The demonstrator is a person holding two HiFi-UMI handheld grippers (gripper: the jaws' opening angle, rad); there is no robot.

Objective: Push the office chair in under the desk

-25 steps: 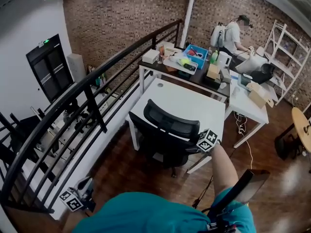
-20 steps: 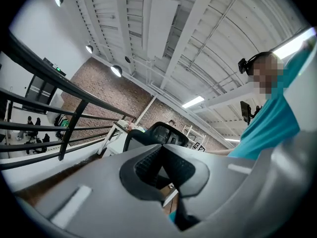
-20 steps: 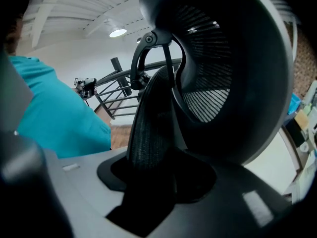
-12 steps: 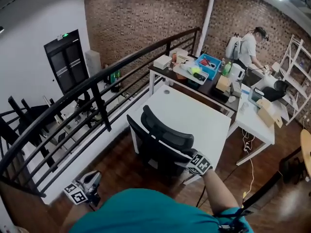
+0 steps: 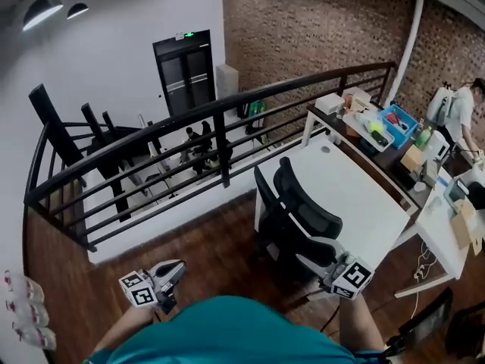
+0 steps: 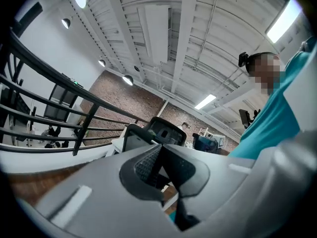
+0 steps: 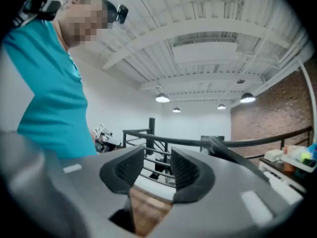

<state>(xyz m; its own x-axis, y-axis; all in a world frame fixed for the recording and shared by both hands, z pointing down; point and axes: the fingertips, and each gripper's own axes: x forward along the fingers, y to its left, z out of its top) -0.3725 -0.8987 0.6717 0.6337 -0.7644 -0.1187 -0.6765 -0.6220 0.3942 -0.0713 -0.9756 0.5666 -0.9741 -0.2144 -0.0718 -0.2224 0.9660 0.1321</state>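
Well, the office chair [image 5: 307, 214] stands at the long near edge of the white bench [image 5: 367, 203], backrest upright just beside that edge and the seat seemingly tucked partly beneath, so I'd judge only a last nudge is wanted. The right claw [image 7: 158, 165] has just been closing yet its jaws stand apart with nothing between them, only the black railing [image 5: 220, 120] beyond. From above it sits near the chair's near side, and I cannot tell whether it touches. The left claw [image 6: 161, 162] hangs low, well apart from the chair, jaws together and empty. To finish well, set a claw flat against the backrest and press level, straight toward the bench — slowly, since the castors may swerve and the armrests could catch the bench edge.
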